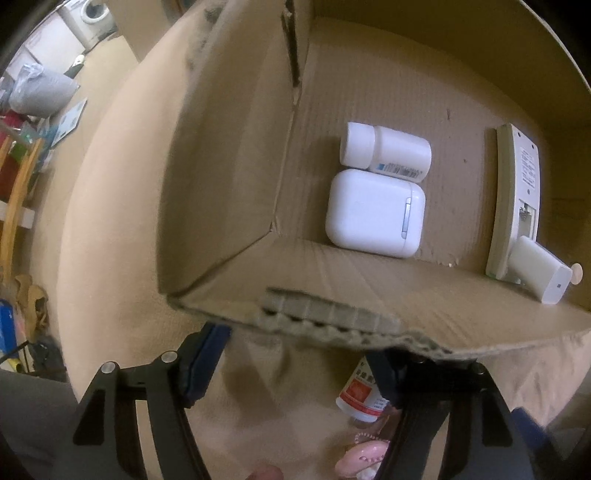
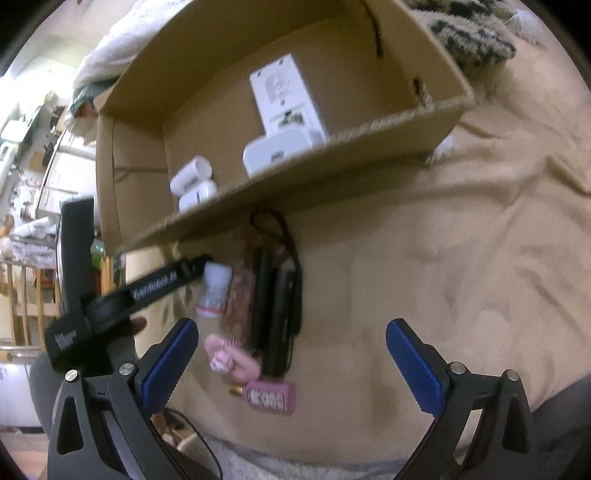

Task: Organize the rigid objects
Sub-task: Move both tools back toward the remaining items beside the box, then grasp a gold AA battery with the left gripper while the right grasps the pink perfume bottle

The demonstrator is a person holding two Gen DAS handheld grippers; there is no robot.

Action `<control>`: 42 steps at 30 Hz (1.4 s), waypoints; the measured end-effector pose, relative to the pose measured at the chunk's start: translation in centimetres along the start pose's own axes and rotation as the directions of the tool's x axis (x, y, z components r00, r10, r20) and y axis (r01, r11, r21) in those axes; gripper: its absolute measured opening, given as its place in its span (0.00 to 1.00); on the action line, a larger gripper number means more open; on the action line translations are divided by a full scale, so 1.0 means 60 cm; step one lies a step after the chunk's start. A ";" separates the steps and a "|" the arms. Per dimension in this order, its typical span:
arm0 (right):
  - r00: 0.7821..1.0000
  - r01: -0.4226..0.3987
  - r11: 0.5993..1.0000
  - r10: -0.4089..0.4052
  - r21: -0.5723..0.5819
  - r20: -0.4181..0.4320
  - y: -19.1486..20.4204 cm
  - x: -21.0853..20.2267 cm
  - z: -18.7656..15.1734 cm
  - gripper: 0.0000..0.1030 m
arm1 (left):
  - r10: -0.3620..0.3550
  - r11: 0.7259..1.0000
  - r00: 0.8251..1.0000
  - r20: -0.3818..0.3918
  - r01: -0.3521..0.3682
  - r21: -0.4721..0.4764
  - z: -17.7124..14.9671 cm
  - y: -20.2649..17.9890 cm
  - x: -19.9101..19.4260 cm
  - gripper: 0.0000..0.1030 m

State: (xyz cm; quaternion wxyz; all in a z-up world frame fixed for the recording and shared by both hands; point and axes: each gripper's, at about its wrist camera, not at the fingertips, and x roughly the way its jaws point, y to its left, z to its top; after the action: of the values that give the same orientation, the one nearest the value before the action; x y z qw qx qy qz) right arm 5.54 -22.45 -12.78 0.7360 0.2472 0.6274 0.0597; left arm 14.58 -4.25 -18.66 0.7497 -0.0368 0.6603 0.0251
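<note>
The right gripper [image 2: 291, 354] is held open over a beige blanket [image 2: 461, 258]. Just beyond, the left gripper [image 1: 295, 369] is seen half open around a red-labelled bottle [image 1: 360, 400], contact unclear. Farther back, a white case [image 1: 375, 214] is lying in the cardboard box [image 1: 369, 288].

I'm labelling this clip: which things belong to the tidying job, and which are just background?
Job:
brown cardboard box
white plastic pill bottle
white rounded earbud case
white remote control
red-labelled white bottle
black rectangular device
pink keychain tag

Background:
beige blanket
washing machine
</note>
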 end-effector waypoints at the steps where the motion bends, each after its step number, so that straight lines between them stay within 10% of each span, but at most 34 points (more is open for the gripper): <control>1: 1.000 0.004 1.000 -0.004 0.000 -0.014 0.001 0.005 -0.006 1.00 | -0.003 1.000 1.000 0.000 0.003 0.001 -0.001 0.000 0.000 0.68; 9: 0.981 0.039 0.995 -0.055 -0.090 -0.187 0.033 0.072 -0.064 1.00 | 0.022 0.999 1.000 0.004 -0.022 0.024 -0.005 0.019 -0.012 0.75; 27: 0.934 0.335 0.890 -0.357 -0.311 -0.016 0.132 0.130 -0.124 1.00 | 0.014 0.999 0.999 -0.040 -0.012 0.052 0.026 0.029 0.003 0.81; 33: 0.946 0.315 0.904 -0.324 -0.290 0.016 0.118 0.093 -0.123 0.35 | 0.006 0.996 0.999 -0.036 -0.003 0.089 0.022 0.026 0.001 0.66; 42: 0.982 0.167 0.979 -0.175 -0.115 -0.068 0.046 0.059 -0.101 0.31 | -0.015 0.996 0.999 -0.040 0.018 0.086 0.026 0.047 -0.007 0.59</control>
State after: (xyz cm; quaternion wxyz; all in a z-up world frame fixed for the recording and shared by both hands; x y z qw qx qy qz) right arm 1.10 -16.89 -15.31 0.7259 0.1494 0.6702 0.0397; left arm 15.80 -1.32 -18.14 0.7376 -0.0103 0.6751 -0.0106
